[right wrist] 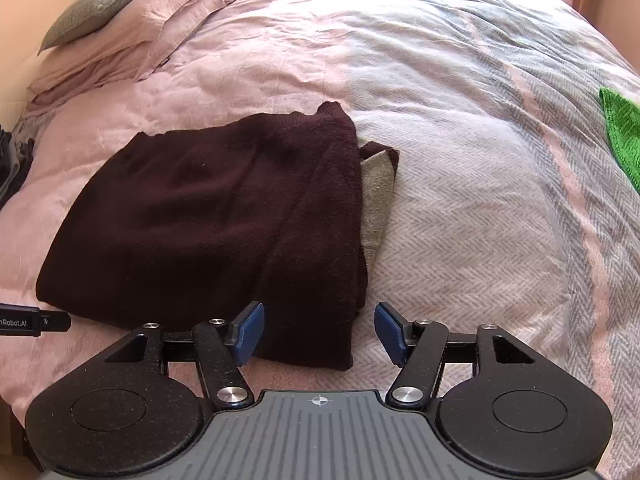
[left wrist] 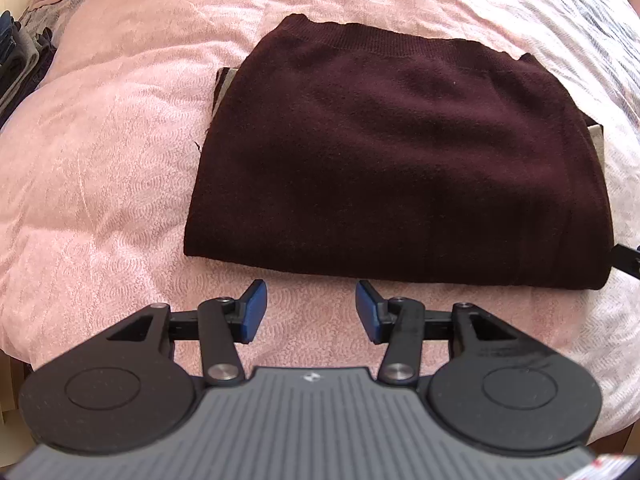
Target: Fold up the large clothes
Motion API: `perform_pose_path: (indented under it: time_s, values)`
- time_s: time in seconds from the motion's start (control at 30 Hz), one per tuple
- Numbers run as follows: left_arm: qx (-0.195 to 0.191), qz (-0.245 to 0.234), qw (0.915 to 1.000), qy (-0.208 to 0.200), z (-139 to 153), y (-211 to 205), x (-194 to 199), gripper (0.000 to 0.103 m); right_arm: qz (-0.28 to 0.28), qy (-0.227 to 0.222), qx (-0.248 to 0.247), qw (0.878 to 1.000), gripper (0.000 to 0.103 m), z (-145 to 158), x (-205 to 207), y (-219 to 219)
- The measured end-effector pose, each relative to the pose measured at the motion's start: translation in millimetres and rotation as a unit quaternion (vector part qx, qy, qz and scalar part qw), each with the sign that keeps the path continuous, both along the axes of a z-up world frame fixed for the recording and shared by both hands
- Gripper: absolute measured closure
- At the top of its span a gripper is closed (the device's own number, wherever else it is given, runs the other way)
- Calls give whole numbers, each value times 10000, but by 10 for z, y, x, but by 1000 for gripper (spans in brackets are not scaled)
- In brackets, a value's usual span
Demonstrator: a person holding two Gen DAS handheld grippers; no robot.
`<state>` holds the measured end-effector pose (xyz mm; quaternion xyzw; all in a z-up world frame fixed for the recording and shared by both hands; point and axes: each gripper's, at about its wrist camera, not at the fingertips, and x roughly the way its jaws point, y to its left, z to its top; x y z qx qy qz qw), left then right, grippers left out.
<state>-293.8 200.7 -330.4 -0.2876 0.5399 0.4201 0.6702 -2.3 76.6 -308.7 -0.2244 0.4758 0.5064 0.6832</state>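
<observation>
A dark maroon knitted sweater point(left wrist: 400, 152) lies folded into a flat rectangle on the bed, with a strip of grey fabric point(right wrist: 376, 200) peeking out at its right edge. My left gripper point(left wrist: 311, 310) hovers just in front of the sweater's near edge, open, with only pink bedding between its blue pads. In the right wrist view the same sweater point(right wrist: 200, 220) fills the left half. My right gripper point(right wrist: 319, 332) is open above the sweater's near right corner, pads apart and pressing on nothing. The tip of the left gripper point(right wrist: 36, 322) shows at the left edge.
The pink quilt point(left wrist: 100, 160) covers the bed; a grey and white herringbone blanket point(right wrist: 480, 200) lies to the right. Pillows point(right wrist: 112, 20) sit at the far left. A green cloth point(right wrist: 624, 132) is at the right edge. Stacked dark clothes point(left wrist: 16, 60) stand at the left.
</observation>
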Motion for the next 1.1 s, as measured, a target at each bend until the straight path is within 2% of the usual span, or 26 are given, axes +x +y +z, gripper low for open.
perform_pose_path:
  time_s: [0.1, 0.17, 0.23, 0.47, 0.53, 0.67, 0.73, 0.9, 0.97, 1.1]
  values:
    - [124, 5, 9997, -203, -11, 58, -74, 59, -290, 450, 16, 9986, 45, -80, 231, 31]
    - [232, 67, 9990, -369, -12, 134, -145, 58, -530, 880, 175, 9946, 45, -142, 422, 54]
    - [380, 101, 9979, -508, -7, 233, -223, 58, -761, 1092, 365, 9904, 45, -193, 568, 70]
    - [655, 155, 9928, -993, -63, 620, -348, 57, -872, 1822, 702, 9769, 45, -540, 973, 213]
    - [587, 233, 9903, -1242, -131, 745, -376, 57, -883, 2207, 788, 9681, 45, -703, 1074, 238]
    - [201, 452, 9852, -1642, -327, 995, -442, 57, -1029, 3105, 1147, 9380, 45, -987, 1229, 185]
    - [95, 460, 9836, -1741, -395, 1042, -449, 57, -1071, 3365, 1273, 9268, 45, -1071, 1263, 173]
    - [-20, 403, 9814, -1877, -461, 1075, -513, 56, -821, 3593, 1432, 9185, 46, -1191, 1298, 246]
    - [-25, 333, 9819, -1866, -466, 1074, -507, 56, -758, 3558, 1399, 9209, 62, -1221, 1287, 289]
    - [-67, 178, 9830, -1825, -484, 1092, -475, 55, -791, 3496, 1308, 9244, 76, -1215, 1270, 321]
